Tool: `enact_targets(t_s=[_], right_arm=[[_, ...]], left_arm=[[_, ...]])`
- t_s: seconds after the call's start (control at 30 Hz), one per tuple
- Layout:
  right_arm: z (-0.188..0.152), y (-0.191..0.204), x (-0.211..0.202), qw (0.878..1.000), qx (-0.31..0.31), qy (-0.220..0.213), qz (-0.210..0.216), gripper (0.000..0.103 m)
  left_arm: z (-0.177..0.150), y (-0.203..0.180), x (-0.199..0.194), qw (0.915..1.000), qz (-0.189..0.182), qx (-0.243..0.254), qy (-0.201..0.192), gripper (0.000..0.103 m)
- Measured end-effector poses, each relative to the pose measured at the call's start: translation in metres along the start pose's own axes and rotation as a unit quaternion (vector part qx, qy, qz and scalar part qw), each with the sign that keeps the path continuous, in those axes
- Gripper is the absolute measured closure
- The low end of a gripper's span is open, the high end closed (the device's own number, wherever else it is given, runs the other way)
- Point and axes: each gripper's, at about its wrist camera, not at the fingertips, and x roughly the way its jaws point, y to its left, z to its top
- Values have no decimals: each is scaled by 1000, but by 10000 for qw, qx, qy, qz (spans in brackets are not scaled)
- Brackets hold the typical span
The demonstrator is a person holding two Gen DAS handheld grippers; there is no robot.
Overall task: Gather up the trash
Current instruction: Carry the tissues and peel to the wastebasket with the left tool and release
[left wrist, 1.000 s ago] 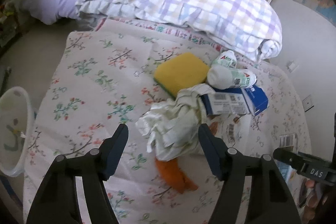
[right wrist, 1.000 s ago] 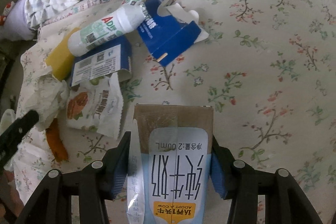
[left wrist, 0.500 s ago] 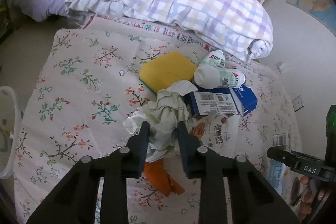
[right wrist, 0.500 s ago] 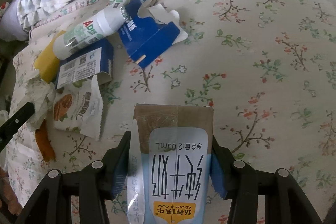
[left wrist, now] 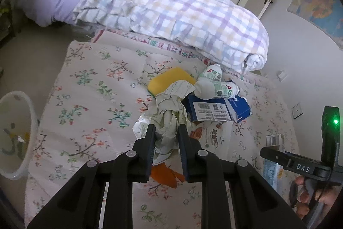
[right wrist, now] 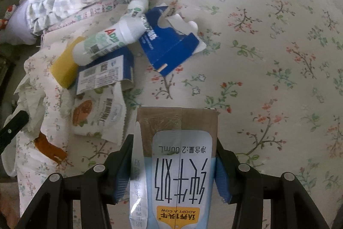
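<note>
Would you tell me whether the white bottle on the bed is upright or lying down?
Lying down. The white bottle rests on its side, across the blue box and against the yellow sponge.

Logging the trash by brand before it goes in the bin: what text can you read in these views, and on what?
"ADOPT A COW", "200mL": upside down on the pale blue milk carton, clamped in the right gripper.
"AD": red letters on the white plastic bottle.
"DAS": on the right gripper's black body.
Dark blue cardboard box: barcode and print too small.
Snack wrapper: print blurred.
</note>
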Motion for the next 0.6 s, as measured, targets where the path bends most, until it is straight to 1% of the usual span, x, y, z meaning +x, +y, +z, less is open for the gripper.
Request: enact_targets(t_s=[0.3,0.6], right_arm=[[-2,23,-1,9999,-86,-29,132,46],[-6,59,7,9992,-275,1,301,46]], left_arm=[[0,31,-25,9996,165,-198,-110,81],[0,68,-48,9979,346,-493,-227,81]])
